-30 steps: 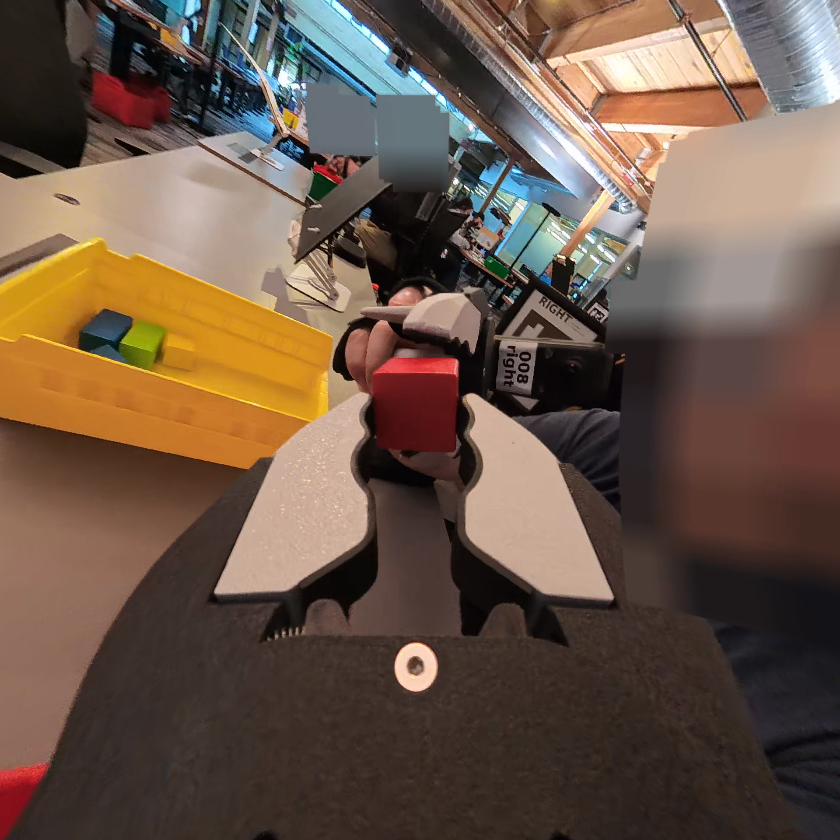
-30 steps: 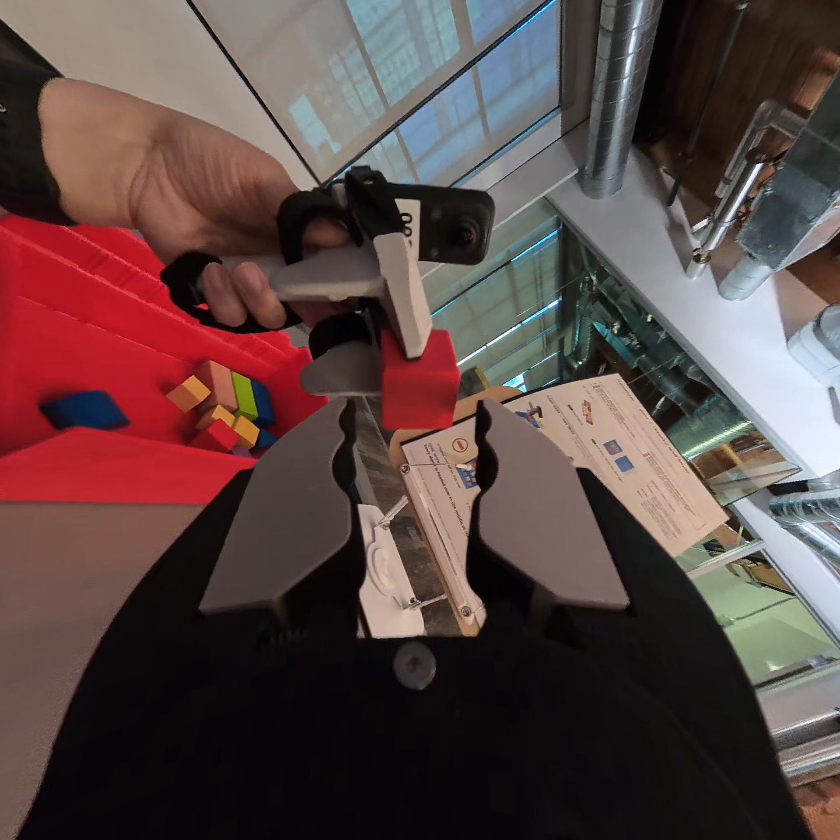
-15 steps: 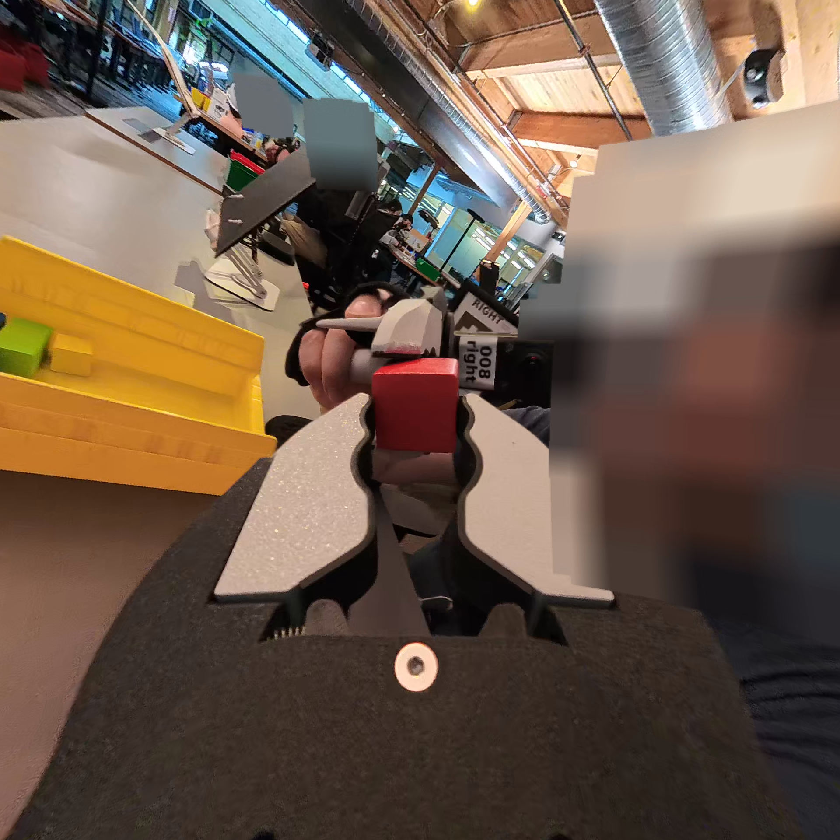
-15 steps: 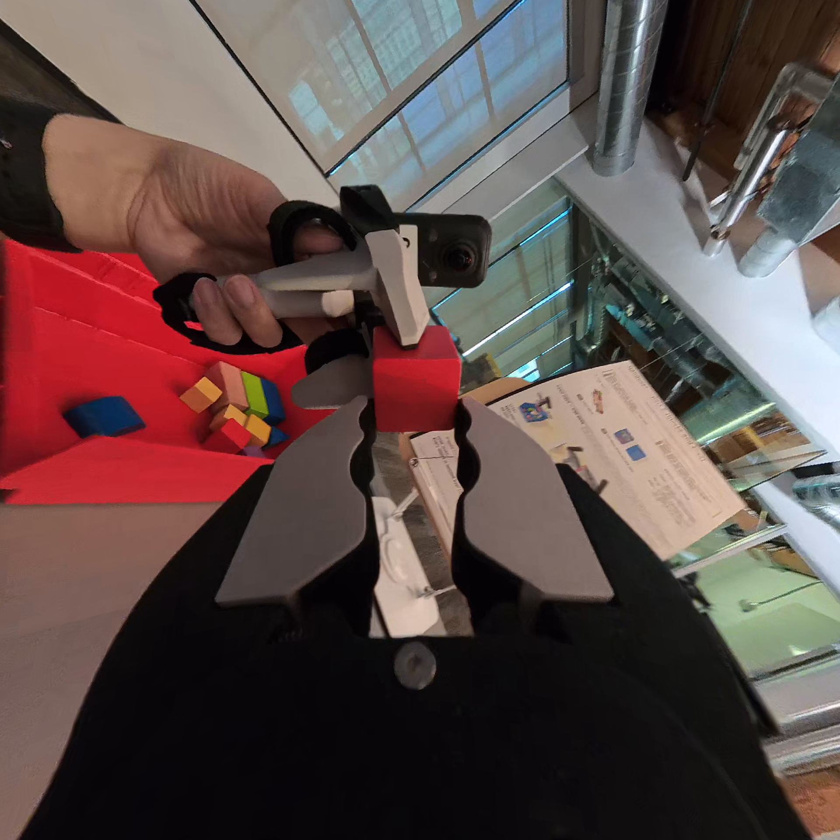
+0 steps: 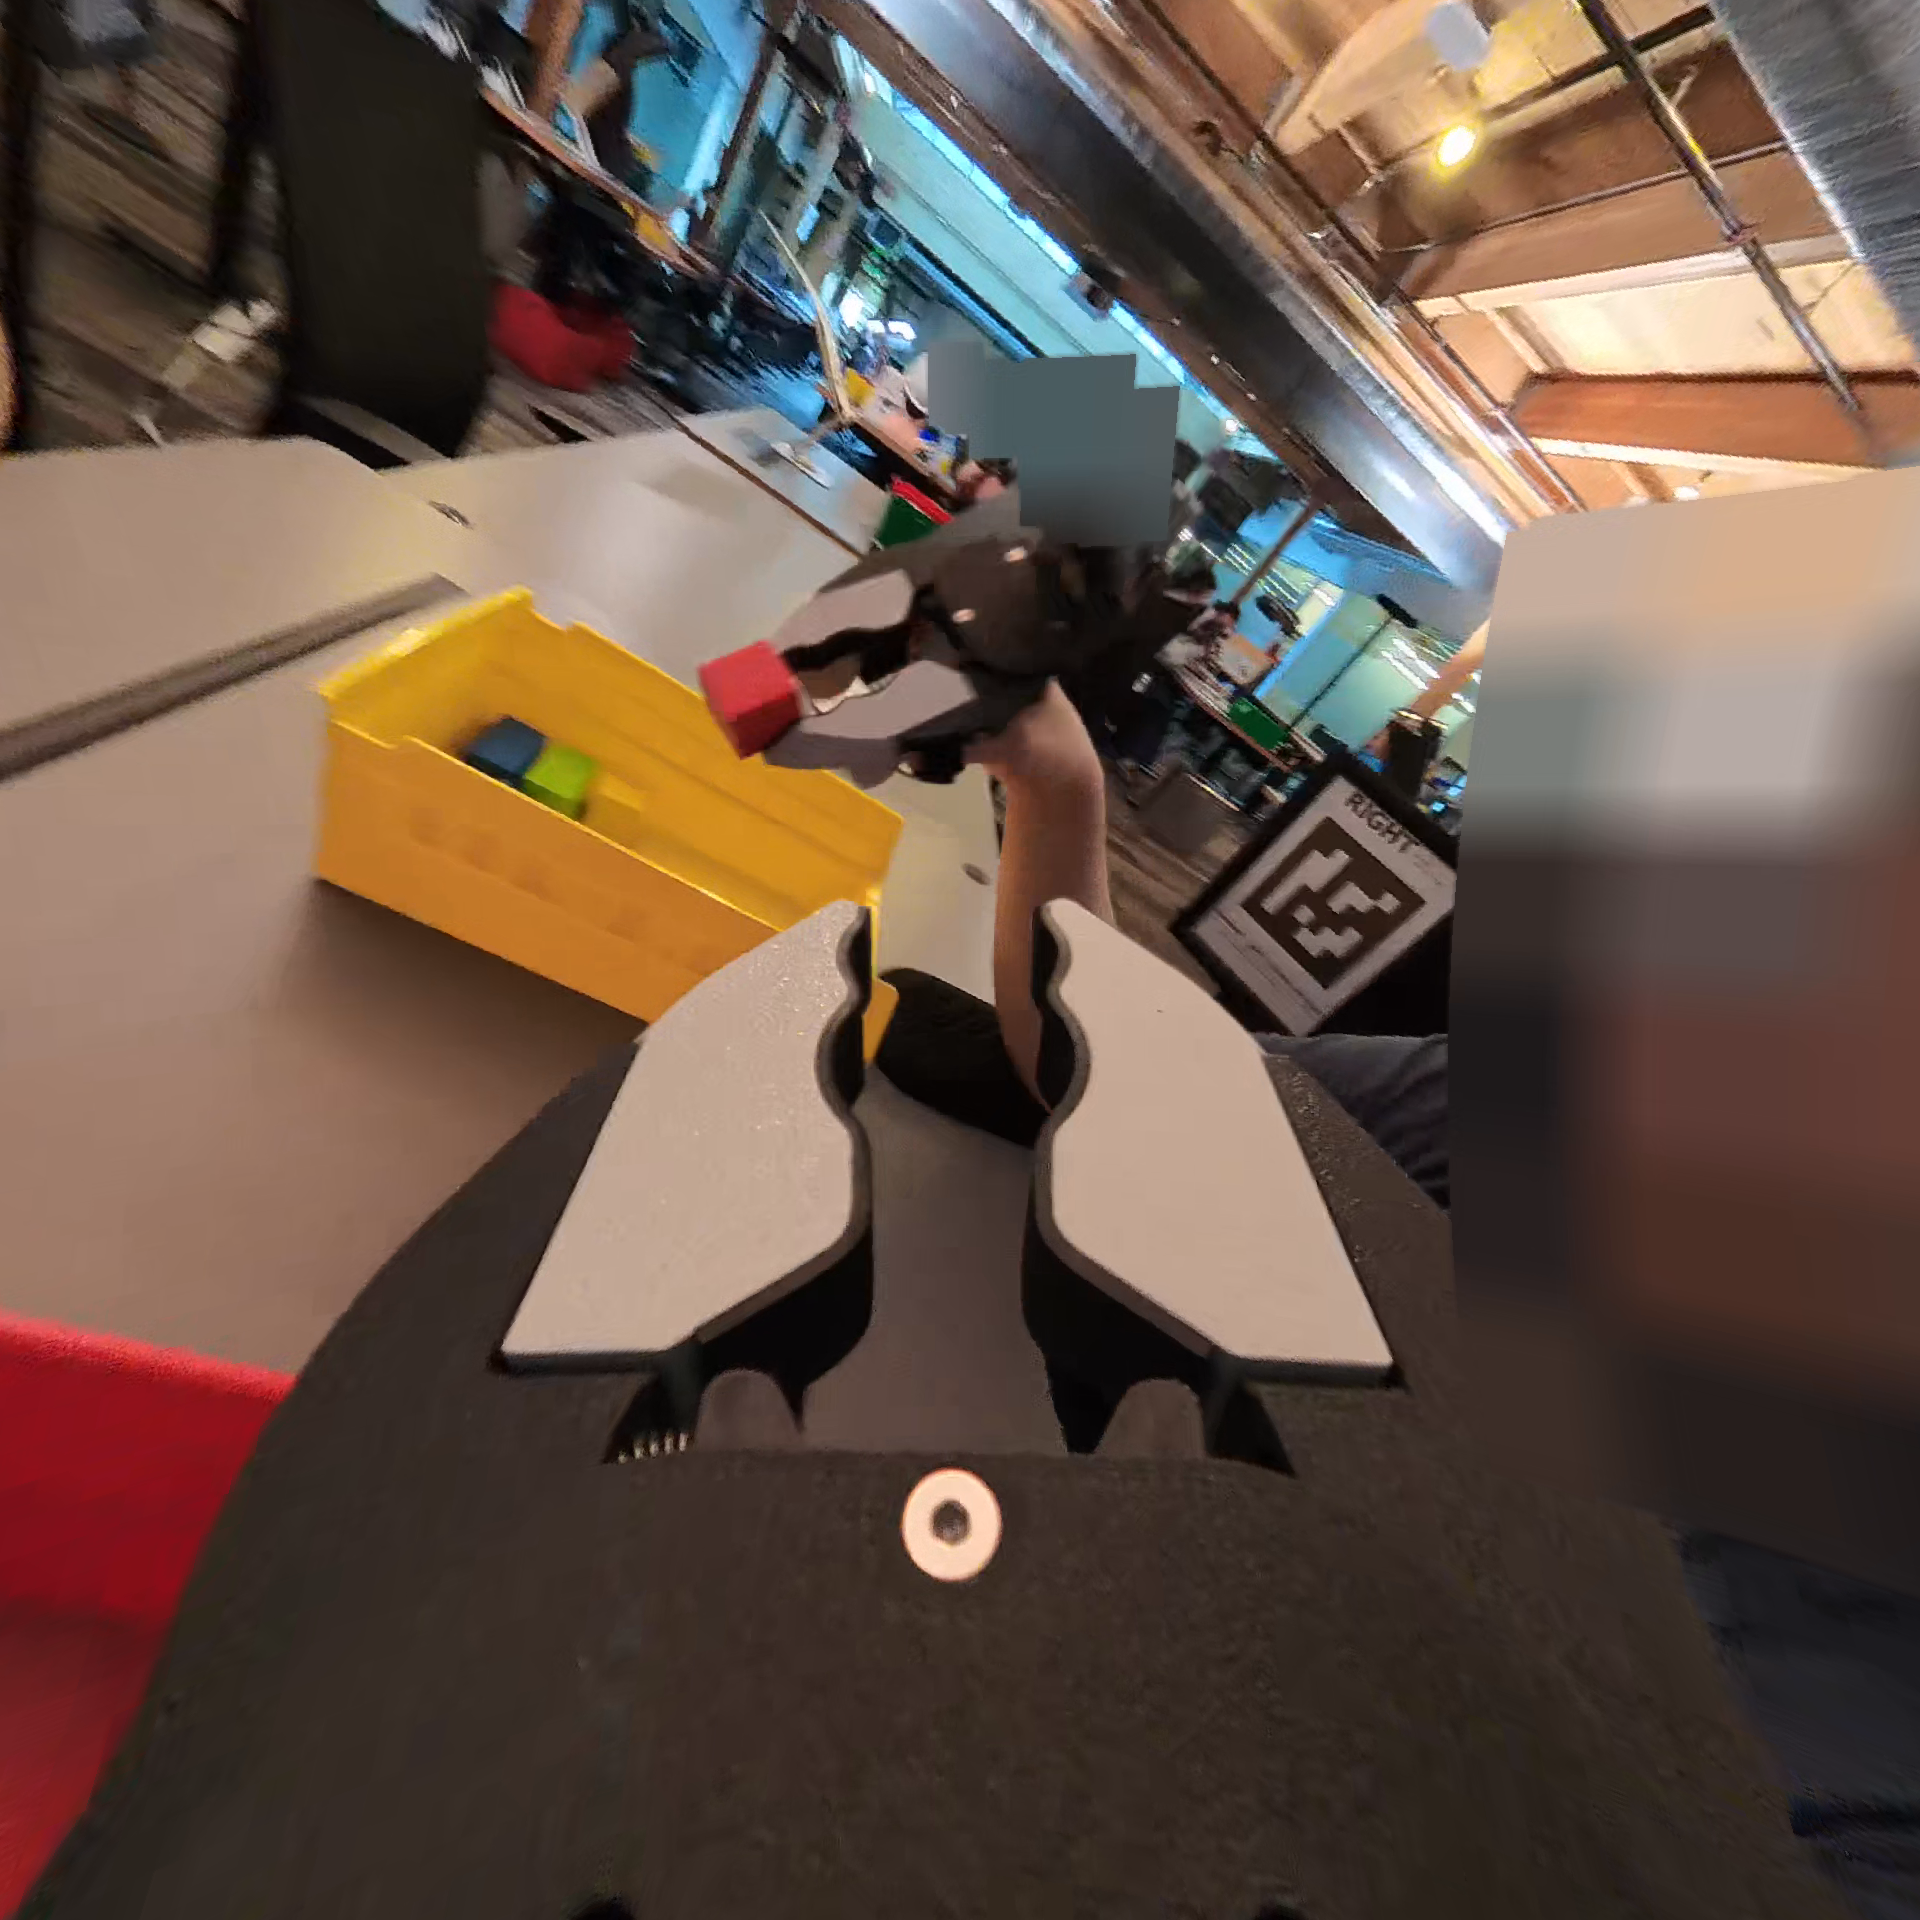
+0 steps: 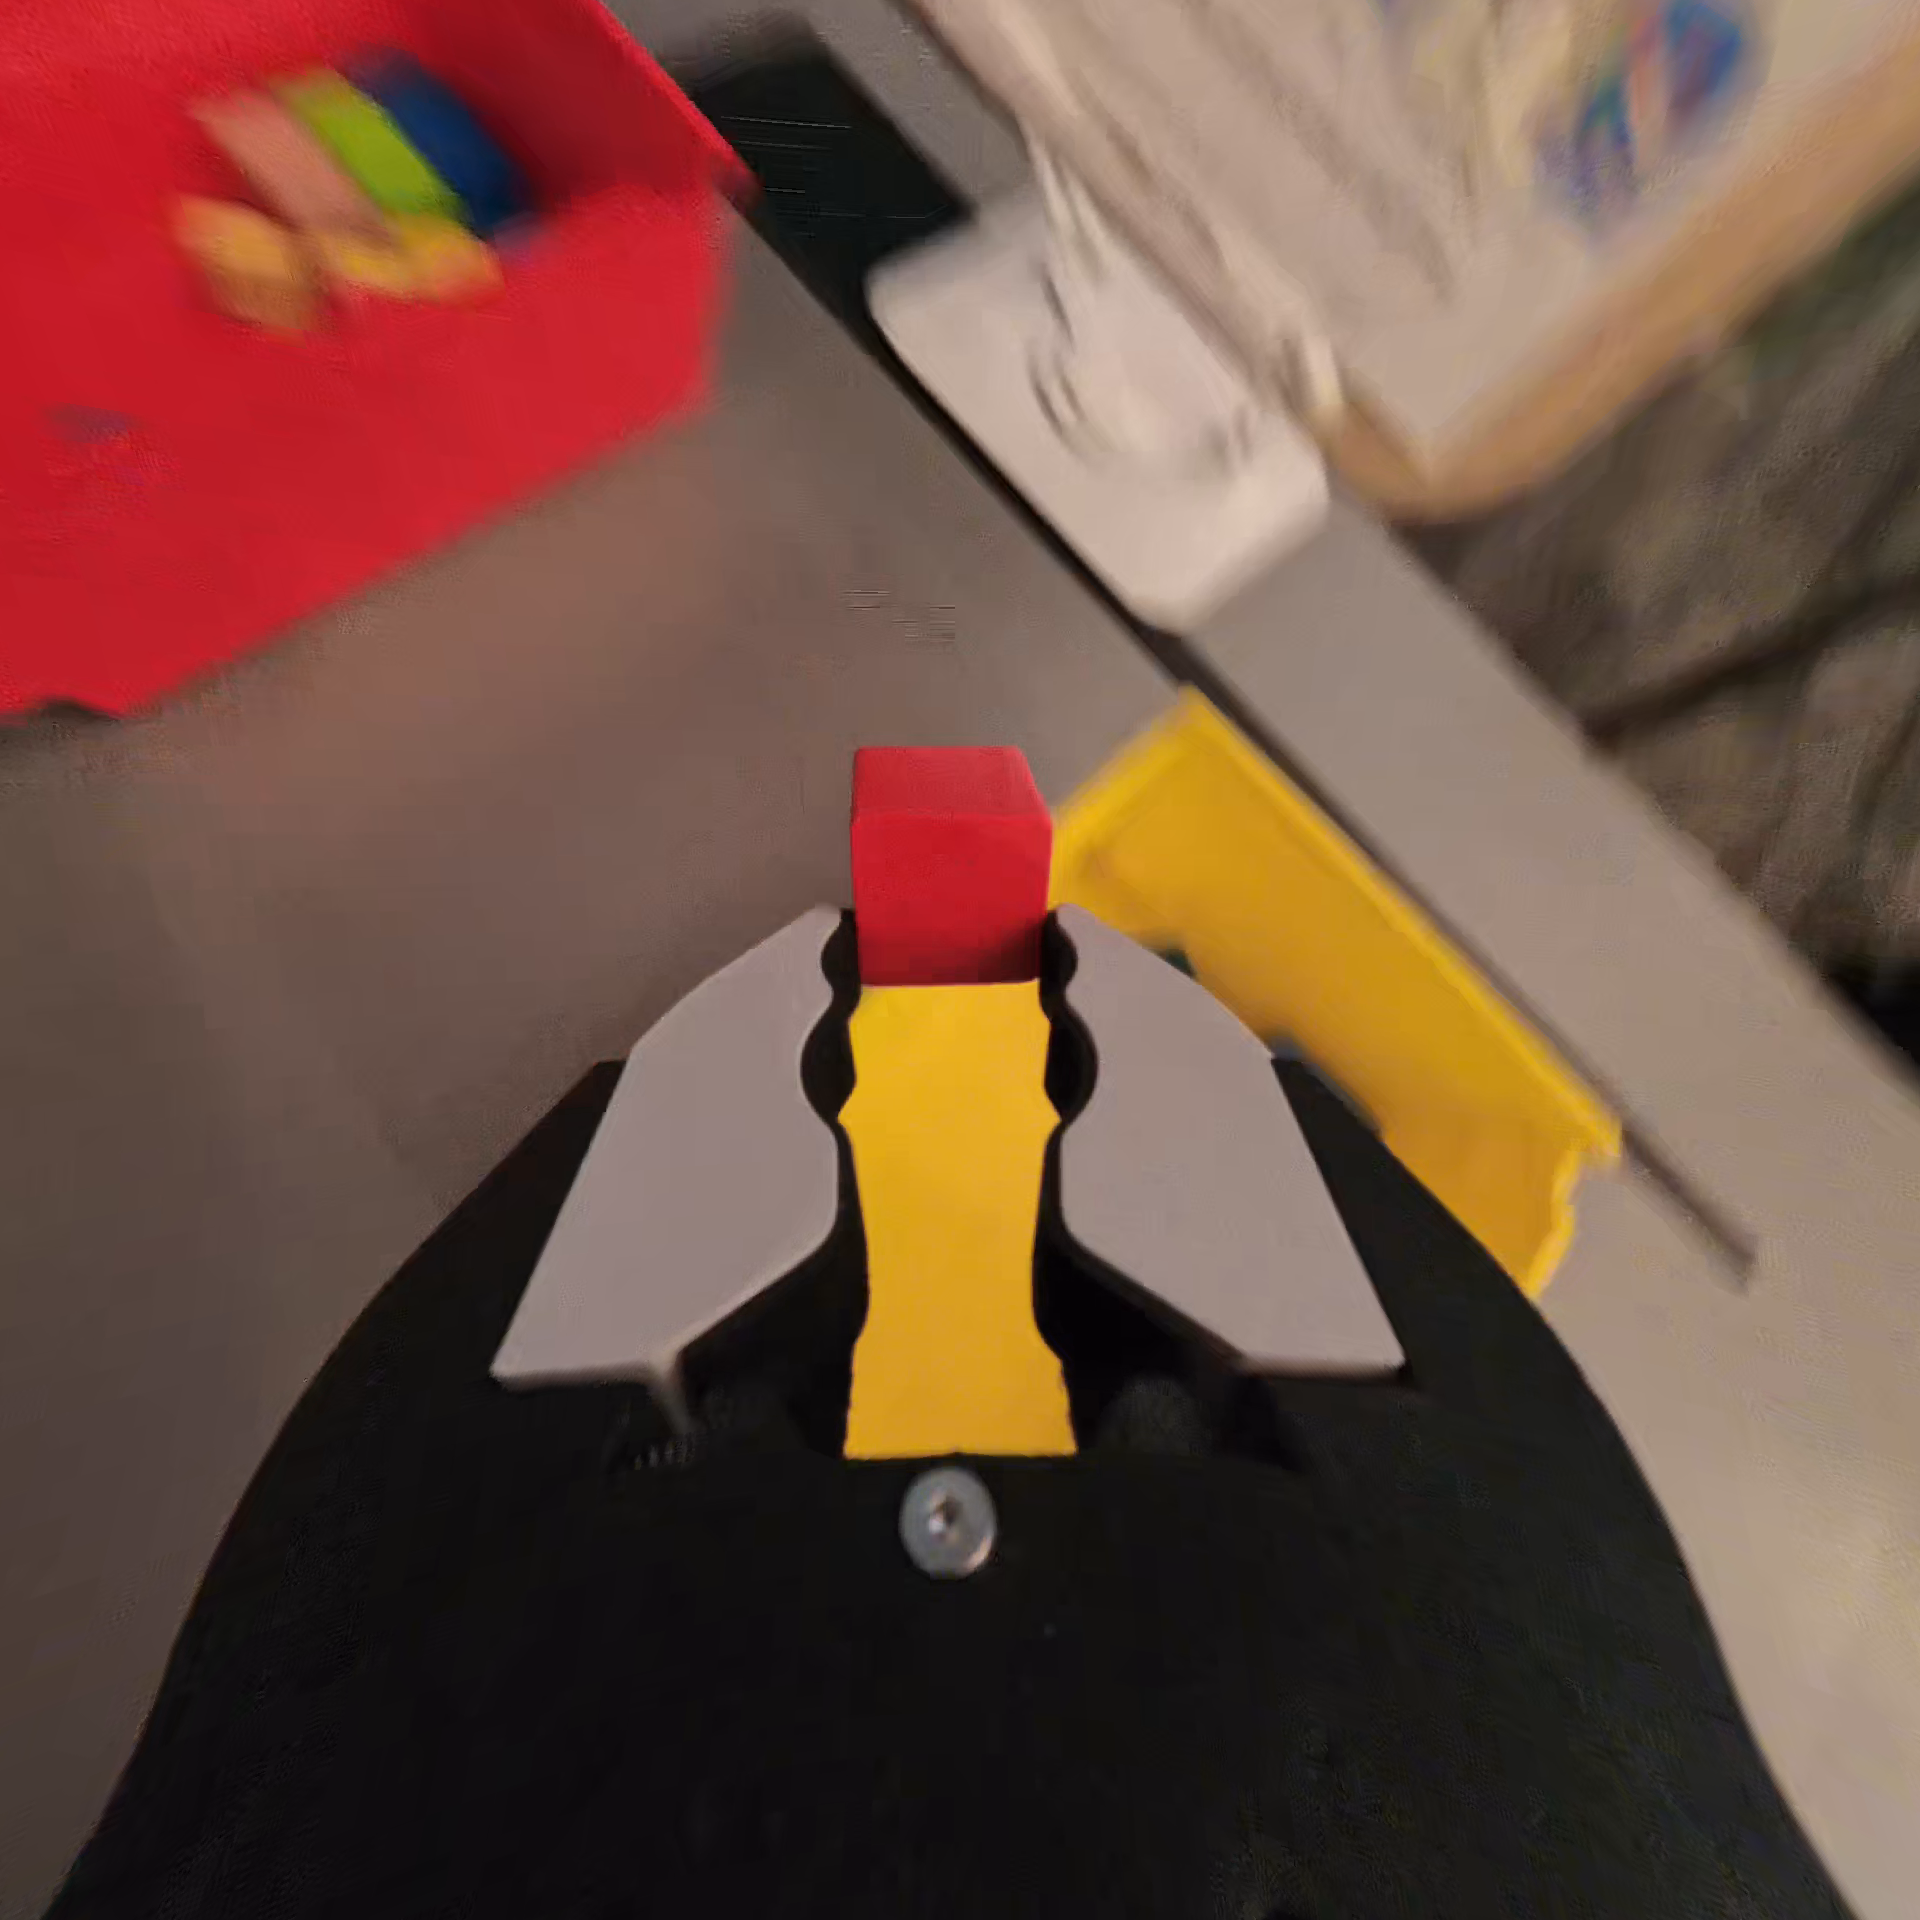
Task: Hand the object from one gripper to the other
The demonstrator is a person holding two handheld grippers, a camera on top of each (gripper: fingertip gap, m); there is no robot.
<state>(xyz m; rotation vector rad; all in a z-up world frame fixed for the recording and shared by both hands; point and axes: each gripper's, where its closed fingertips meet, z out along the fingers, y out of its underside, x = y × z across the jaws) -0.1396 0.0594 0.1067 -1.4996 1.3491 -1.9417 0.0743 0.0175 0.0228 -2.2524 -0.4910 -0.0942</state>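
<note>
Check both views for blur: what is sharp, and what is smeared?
Right wrist view: red cube and right gripper sharp; red bin and yellow bin smeared. Left wrist view: left gripper crisp, yellow bin slightly soft.

A black-and-white patterned marker card (image 5: 1340, 904) is standing just right of the left gripper (image 5: 951, 925) tongs, bearing one short printed word along its top edge. Up and right of the right gripper (image 6: 948, 925) tongs, a printed sheet (image 6: 1455, 156) is showing too blurred to read.
</note>
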